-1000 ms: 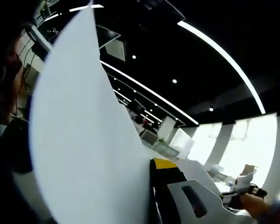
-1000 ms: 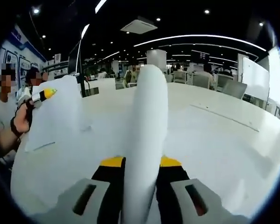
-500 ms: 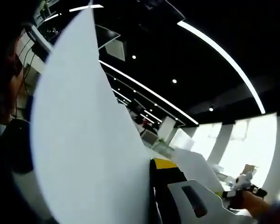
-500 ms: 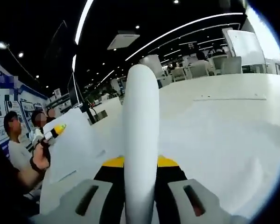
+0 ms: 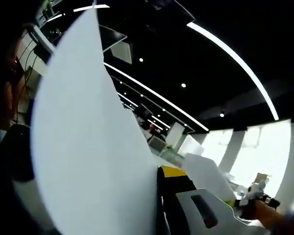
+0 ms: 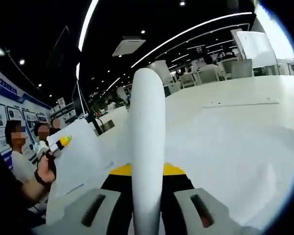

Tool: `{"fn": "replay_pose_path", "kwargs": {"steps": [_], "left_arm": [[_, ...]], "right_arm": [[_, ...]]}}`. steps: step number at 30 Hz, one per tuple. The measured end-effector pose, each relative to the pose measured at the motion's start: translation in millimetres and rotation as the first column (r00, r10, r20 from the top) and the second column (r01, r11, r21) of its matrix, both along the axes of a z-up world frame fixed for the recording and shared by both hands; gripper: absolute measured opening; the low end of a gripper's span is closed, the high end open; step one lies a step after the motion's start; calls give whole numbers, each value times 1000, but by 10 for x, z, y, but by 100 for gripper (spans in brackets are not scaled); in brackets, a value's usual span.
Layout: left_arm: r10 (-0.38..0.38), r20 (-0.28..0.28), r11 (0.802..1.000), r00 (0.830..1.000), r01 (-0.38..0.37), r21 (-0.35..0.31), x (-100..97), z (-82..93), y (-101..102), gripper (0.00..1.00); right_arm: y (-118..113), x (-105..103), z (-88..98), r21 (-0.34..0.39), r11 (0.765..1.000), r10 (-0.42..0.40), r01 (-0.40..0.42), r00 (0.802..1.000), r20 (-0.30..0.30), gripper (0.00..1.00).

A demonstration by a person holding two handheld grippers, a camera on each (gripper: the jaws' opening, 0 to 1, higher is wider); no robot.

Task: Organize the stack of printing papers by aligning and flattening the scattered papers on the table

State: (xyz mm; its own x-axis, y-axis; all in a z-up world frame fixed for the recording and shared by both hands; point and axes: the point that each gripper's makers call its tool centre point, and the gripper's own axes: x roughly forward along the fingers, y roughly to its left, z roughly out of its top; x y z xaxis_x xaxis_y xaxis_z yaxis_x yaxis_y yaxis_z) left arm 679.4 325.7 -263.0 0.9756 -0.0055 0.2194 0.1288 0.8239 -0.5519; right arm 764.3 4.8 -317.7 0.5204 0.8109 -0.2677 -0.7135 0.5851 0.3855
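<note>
Paper is being held by both grippers. In the left gripper view, a large white sheet (image 5: 88, 142) is being lifted upright, curving up past the dark ceiling (image 5: 196, 44) with its long light strips. The sheet is being pinched at its lower edge by the left gripper (image 5: 159, 205), whose jaws are closed on it; one yellow-tipped jaw is being seen just right of the sheet, while the other is being hidden behind the paper. Further right in that view, the right gripper (image 5: 252, 193) is being seen in a person's hand, with a second white sheet (image 5: 206, 171) rising from it.

In the right gripper view, that second sheet (image 6: 147, 147) is being seen edge-on as a tall rounded white band standing up between the yellow jaw tips. It is being clamped by the right gripper (image 6: 147, 196), whose jaws are pressed against it on both sides. Beyond it, the white table (image 6: 235, 127) is being spread wide, with one flat sheet of paper (image 6: 240, 103) lying on it well away from the gripper. At the left of this view, the left gripper (image 6: 59, 144) is being held up with its sheet (image 6: 81, 156) hanging near the table's edge. Seated people are being seen at the far left.
</note>
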Motion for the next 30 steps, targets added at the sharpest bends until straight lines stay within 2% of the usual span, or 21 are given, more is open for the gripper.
{"fn": "replay_pose_path", "kwargs": {"steps": [11,20,27,30], "left_arm": [[-4,0,1000,1000,4,-8,-4,1,-23,7],[-8,-4,1000,1000,7,-20,3,-7,-10,7],[-7,-7,1000,1000,7,-12,6,-7,-25,7],[-9,-8,1000,1000,9,-16,9,-10,-21,7]], "right_arm": [[24,-74,60,49,999,8,-7,1000,-24,13],[52,-142,161,81,997,11,-11,1000,-7,12],[125,-226,233,71,997,32,-35,999,40,13],[119,-225,254,84,996,25,-28,999,39,13]]}}
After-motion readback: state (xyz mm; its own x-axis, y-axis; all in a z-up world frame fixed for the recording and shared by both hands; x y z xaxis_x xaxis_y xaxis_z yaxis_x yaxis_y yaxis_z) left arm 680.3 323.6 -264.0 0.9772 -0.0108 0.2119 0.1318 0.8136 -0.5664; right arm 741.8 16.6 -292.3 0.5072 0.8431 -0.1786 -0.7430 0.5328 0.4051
